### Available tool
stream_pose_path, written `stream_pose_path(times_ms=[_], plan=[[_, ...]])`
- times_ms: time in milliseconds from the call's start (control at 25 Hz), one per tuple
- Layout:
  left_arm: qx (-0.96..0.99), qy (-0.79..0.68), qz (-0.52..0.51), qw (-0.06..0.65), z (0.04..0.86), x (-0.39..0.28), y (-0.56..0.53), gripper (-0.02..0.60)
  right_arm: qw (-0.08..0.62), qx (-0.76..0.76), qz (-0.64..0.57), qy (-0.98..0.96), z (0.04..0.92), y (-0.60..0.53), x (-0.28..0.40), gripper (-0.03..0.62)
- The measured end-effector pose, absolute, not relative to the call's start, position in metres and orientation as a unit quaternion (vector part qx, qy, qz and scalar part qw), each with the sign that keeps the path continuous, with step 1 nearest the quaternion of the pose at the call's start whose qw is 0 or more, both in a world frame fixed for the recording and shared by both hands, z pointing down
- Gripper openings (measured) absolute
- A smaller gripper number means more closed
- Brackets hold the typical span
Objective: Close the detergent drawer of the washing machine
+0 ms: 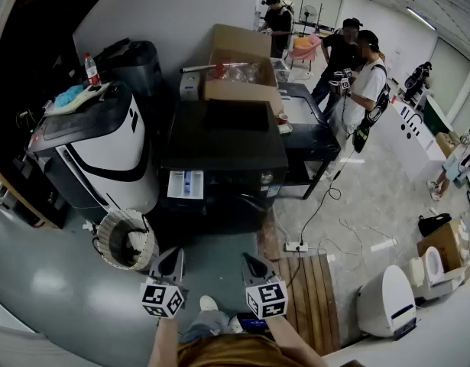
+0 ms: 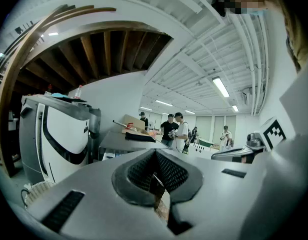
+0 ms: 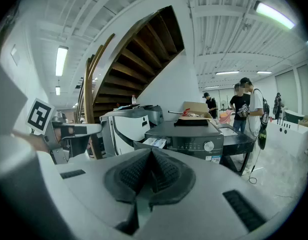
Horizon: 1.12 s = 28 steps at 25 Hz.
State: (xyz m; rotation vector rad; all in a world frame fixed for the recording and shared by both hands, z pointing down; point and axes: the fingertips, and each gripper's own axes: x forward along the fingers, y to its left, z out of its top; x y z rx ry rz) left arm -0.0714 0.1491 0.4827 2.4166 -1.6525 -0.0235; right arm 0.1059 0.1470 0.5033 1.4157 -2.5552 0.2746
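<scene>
A black washing machine [image 1: 223, 155] stands in the middle of the floor ahead of me. Its detergent drawer [image 1: 186, 183] juts out at the front upper left, white and blue inside. The right gripper view has the machine [image 3: 194, 136] with the drawer [image 3: 152, 143] pulled out; in the left gripper view only its top [image 2: 122, 140] shows. My left gripper [image 1: 170, 254] and right gripper [image 1: 252, 260] are held low, side by side, well short of the machine. Both are shut with nothing between the pads [image 2: 155, 159] [image 3: 151, 159].
A white and black appliance [image 1: 97, 151] stands left of the washer, with a round basket [image 1: 128, 239] on the floor before it. A cardboard box [image 1: 238, 71] sits behind. A power strip [image 1: 296, 246], cable and wooden pallet [image 1: 311, 297] lie at right. People [image 1: 357, 67] stand behind a black table [image 1: 307, 132].
</scene>
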Motion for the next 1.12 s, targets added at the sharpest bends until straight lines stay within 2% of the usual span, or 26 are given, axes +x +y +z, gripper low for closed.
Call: stream_pose_path(times_ms=[360,560,760,1120], plan=[[0.812,-0.569,-0.012,0.126,0.492,-0.083,0.15,0.023,0.111,0.482,0.091,-0.864,0.505,0.147,0.104,0.012],[0.809,-0.573,-0.016,0.129,0.493,-0.087,0.151,0.023,0.09,0.482,0.124,-0.863,0.508,0.144,0.105,0.012],[0.803,-0.579,-0.008,0.141,0.506,-0.091,0.147,0.023,0.105,0.474,0.131,-0.864,0.521,0.137,0.101,0.012],[0.795,-0.578,-0.002,0.184,0.55,-0.115,0.075,0.023,0.138,0.454,0.149,-0.867,0.555,0.062,0.071,0.012]])
